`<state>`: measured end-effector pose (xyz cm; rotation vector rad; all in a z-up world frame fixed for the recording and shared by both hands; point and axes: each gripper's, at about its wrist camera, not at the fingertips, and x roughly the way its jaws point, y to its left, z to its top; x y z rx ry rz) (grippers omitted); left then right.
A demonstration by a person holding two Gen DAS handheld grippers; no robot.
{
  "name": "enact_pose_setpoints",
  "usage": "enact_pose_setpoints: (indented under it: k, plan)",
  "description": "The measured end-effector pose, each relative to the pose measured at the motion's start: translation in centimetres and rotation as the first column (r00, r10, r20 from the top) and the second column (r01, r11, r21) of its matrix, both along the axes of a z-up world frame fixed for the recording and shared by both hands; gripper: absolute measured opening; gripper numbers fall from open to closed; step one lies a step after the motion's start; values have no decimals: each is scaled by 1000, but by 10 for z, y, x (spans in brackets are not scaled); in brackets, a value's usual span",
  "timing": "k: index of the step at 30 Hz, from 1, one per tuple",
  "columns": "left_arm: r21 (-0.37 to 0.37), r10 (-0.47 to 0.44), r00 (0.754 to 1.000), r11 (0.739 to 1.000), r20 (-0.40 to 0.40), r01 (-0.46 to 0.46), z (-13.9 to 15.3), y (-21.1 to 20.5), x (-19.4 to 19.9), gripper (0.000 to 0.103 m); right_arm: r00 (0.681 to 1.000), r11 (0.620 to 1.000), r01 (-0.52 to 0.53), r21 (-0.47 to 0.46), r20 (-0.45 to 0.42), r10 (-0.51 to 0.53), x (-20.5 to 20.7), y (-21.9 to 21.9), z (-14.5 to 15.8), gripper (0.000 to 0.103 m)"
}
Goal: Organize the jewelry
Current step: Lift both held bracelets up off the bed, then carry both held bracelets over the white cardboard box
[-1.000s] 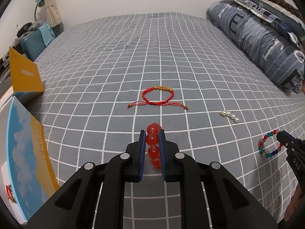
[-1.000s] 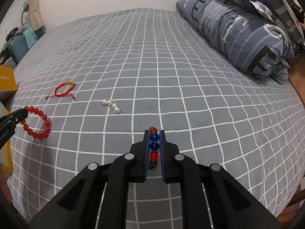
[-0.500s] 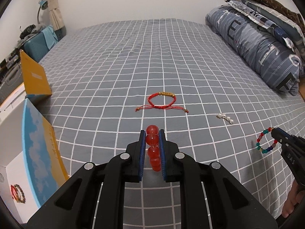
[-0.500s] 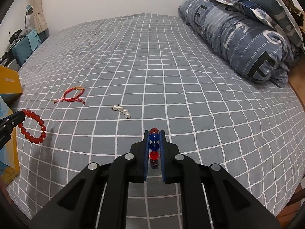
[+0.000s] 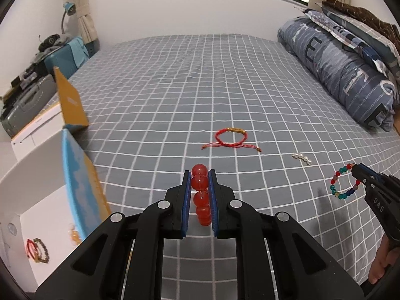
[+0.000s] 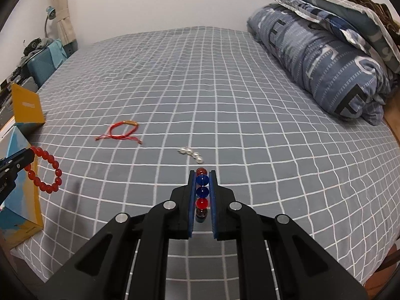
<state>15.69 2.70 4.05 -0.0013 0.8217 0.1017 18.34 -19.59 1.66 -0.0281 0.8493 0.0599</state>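
My left gripper [image 5: 200,175] is shut on a red bead bracelet [image 5: 200,192], held above the grey checked bed; the bracelet also hangs at the left of the right wrist view [image 6: 47,172]. My right gripper [image 6: 202,175] is shut on a multicoloured bead bracelet [image 6: 202,192], also seen at the right of the left wrist view [image 5: 343,185]. A red cord bracelet [image 5: 231,138] [image 6: 120,131] and a short pearl strand [image 5: 302,158] [image 6: 191,153] lie on the bed. An open white box [image 5: 37,215] at the left holds two bracelets [image 5: 37,250].
The box's blue and yellow lid [image 5: 80,182] stands open beside the bed edge. A yellow box [image 5: 70,102] sits further back at the left. A rolled blue quilt [image 5: 350,75] and pillows lie along the right side. A suitcase [image 5: 25,105] stands past the left edge.
Both grippers have risen and pulled back with their bracelets. The left gripper's view has swung so more of the open white box shows at the left.
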Motion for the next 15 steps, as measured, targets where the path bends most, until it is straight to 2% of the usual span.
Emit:
enact_pose_setpoints:
  k: [6, 15]
  plan:
    - [-3, 32, 999, 999, 22, -32, 16, 20, -16, 13, 999, 999, -31, 17, 5, 31, -2, 22, 12, 9]
    - [-46, 81, 994, 996, 67, -78, 50, 54, -43, 13, 992, 993, -117, 30, 51, 116, -5, 75, 47, 9]
